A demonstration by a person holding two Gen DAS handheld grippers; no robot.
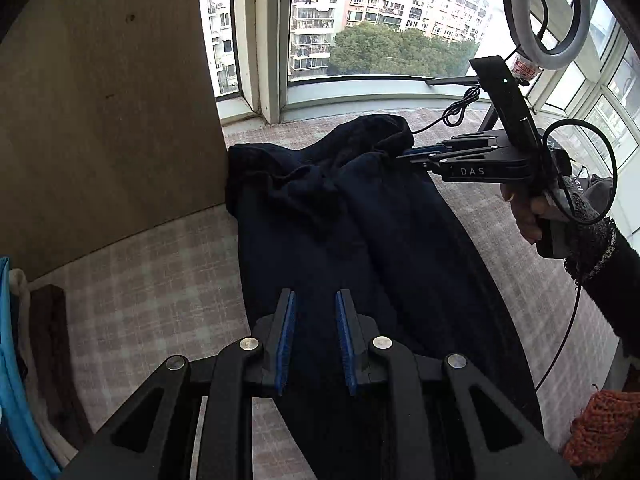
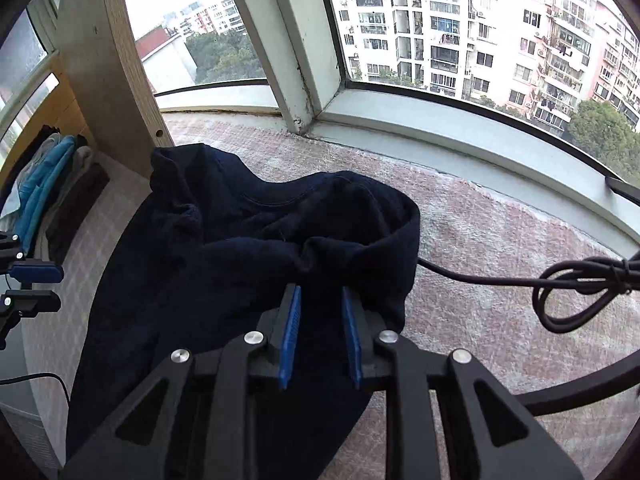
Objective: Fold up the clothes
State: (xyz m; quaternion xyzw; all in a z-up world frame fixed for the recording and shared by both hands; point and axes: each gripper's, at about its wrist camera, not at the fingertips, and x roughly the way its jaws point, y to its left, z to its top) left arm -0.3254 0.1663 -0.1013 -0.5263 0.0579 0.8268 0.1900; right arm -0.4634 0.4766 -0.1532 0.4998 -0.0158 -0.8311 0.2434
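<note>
Folding is partly done: the dark garment (image 1: pixel 360 216) lies lengthwise, top end bunched; left gripper (image 1: pixel 316 340) and right gripper (image 2: pixel 320 336) fingers stand slightly apart, empty.

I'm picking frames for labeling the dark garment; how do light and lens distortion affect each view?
Left wrist view: bright window backlight leaves the navy garment almost detail-free; fisheye bends the sill. Right wrist view: same backlight, folds in the garment slightly clearer, window frame strongly curved. Both sharp, no motion blur.

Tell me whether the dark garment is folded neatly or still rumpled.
Rumpled at the far end. The navy garment lies lengthwise on the checked cloth, its top bunched into loose folds and creases; the near part looks smoother.
</note>
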